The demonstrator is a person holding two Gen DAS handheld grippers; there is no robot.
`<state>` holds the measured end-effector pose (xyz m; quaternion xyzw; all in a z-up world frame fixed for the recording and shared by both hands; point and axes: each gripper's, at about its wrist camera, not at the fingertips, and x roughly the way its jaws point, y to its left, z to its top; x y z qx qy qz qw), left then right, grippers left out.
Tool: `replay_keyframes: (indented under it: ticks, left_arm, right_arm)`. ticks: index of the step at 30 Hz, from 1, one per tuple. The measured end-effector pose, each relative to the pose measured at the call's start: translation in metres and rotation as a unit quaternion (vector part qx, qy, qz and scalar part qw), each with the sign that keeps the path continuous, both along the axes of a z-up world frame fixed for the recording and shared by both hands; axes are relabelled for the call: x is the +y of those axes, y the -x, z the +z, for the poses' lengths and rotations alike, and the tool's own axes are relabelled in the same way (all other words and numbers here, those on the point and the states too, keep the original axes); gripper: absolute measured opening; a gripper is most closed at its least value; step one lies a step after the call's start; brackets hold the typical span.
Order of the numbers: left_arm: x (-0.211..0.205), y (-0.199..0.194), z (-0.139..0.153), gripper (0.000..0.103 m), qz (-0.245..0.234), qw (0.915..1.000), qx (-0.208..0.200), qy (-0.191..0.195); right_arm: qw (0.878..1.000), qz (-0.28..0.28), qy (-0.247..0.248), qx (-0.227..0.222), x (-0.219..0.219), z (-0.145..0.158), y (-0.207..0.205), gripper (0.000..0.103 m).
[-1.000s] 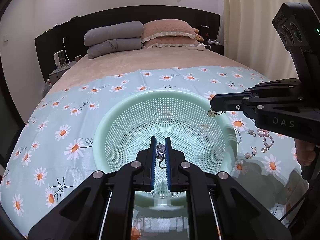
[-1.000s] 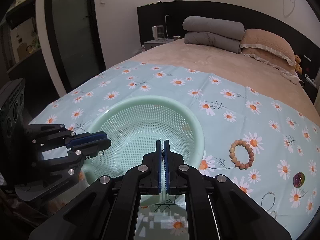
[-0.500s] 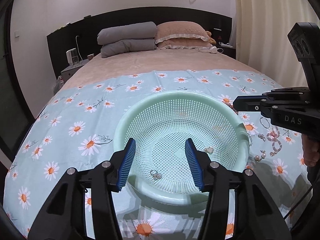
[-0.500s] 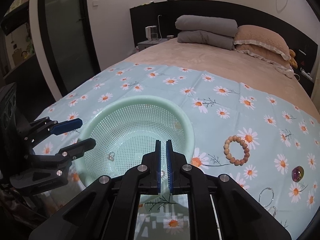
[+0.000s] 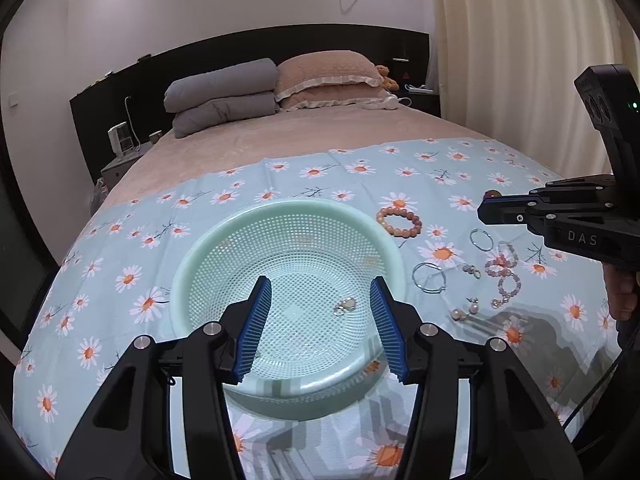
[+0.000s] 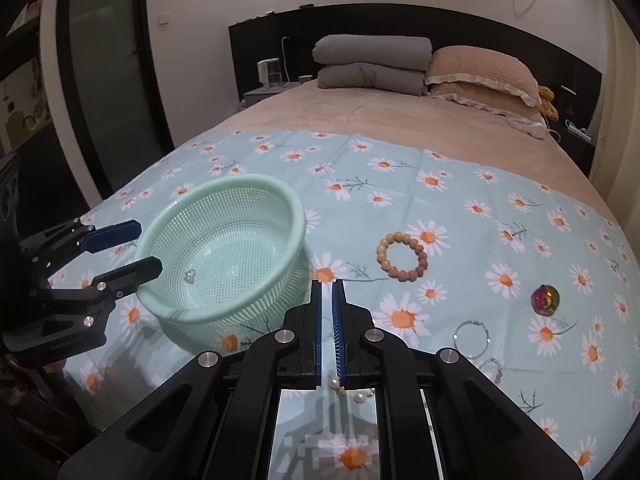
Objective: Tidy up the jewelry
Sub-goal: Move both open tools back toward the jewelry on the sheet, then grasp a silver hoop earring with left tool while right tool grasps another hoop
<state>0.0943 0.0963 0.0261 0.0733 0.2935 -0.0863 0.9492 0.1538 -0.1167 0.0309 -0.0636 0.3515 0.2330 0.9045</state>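
A mint green perforated basket [image 5: 192, 264] [image 6: 288, 200] stands on the daisy cloth. A small silver ring [image 5: 345, 305] [image 6: 189, 277] lies in its bottom. My left gripper [image 5: 320, 320] [image 6: 138, 248] is open and empty over the basket's near side. My right gripper [image 6: 327, 328] [image 5: 482, 210] has its jaws a narrow gap apart with nothing between them, above the cloth right of the basket. A wooden bead bracelet [image 5: 399, 222] [image 6: 402, 255], silver hoops [image 5: 429, 277] [image 6: 472, 333], pearl earrings [image 5: 464, 309] [image 6: 362, 397], a pink bead string [image 5: 502, 270] and an iridescent stone [image 6: 545, 299] lie on the cloth.
The daisy cloth [image 5: 120, 280] covers the foot of a bed with a beige blanket [image 5: 280, 136]. Grey and beige pillows [image 5: 224, 96] lie at the dark headboard. A nightstand [image 6: 268, 80] stands far left, a curtain [image 5: 520, 60] on the right.
My left gripper opened and dropped its ring into the basket, then drew back. My right gripper let its small piece fall into the basket, moved right away from it and parted its jaws slightly.
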Motion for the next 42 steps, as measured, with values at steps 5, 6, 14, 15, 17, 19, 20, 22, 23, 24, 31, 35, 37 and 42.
replay_keyframes:
  ticks: [5,6,14,15,17,19,20,22,23,24,31,35,37,42]
  left_arm:
    - [-0.032,0.006,-0.003,0.052,-0.027,0.9996,-0.002,0.011]
    - [-0.038,0.006,-0.004,0.053,-0.030,0.9994,-0.001,0.017]
    - [-0.091,0.008,-0.023,0.062,-0.071,0.9973,0.016,0.013]
    - [-0.096,0.008,-0.025,0.069,-0.072,0.9972,0.014,0.012]
    - [-0.103,0.007,-0.027,0.075,-0.072,0.9973,0.010,0.012]
    - [-0.107,0.004,-0.028,0.087,-0.063,0.9979,0.006,0.011]
    - [-0.108,0.001,-0.029,0.091,-0.057,0.9983,0.004,0.010]
    - [-0.109,-0.006,-0.030,0.096,-0.049,0.9987,0.004,0.015]
    - [-0.110,-0.009,-0.030,0.097,-0.047,0.9987,0.007,0.018]
    - [-0.111,-0.012,-0.031,0.097,-0.046,0.9987,0.008,0.022]
    - [-0.140,-0.038,-0.036,0.097,-0.070,0.9974,0.012,0.013]
    - [-0.156,-0.064,-0.036,0.097,-0.075,0.9970,0.015,0.016]
    - [-0.159,-0.079,-0.038,0.097,-0.071,0.9970,0.020,0.024]
    - [-0.168,-0.106,-0.051,0.097,-0.066,0.9965,0.043,0.025]
  right_arm:
    - [0.999,-0.037,0.017,0.010,-0.043,-0.010,0.011,0.007]
    - [0.999,-0.044,0.019,0.013,-0.051,-0.013,0.013,0.007]
    - [0.996,-0.086,0.020,0.023,-0.104,-0.035,0.023,0.051]
    - [0.995,-0.093,0.020,0.017,-0.108,-0.036,0.024,0.066]
    - [0.995,-0.100,0.018,0.014,-0.118,-0.039,0.023,0.068]
    - [0.993,-0.115,0.016,0.013,-0.130,-0.041,0.019,0.073]
    - [0.993,-0.121,0.014,0.013,-0.136,-0.041,0.016,0.077]
    - [0.992,-0.125,0.008,0.014,-0.148,-0.043,0.010,0.077]
    - [0.991,-0.131,0.009,0.013,-0.153,-0.045,0.007,0.080]
    - [0.990,-0.137,0.009,0.012,-0.158,-0.045,0.005,0.085]
    - [0.987,-0.161,0.009,0.020,-0.192,-0.053,-0.031,0.086]
    - [0.984,-0.177,-0.001,0.029,-0.202,-0.057,-0.059,0.086]
    - [0.984,-0.174,-0.010,0.029,-0.204,-0.058,-0.069,0.086]
    - [0.985,-0.169,-0.001,0.031,-0.196,-0.069,-0.084,0.086]
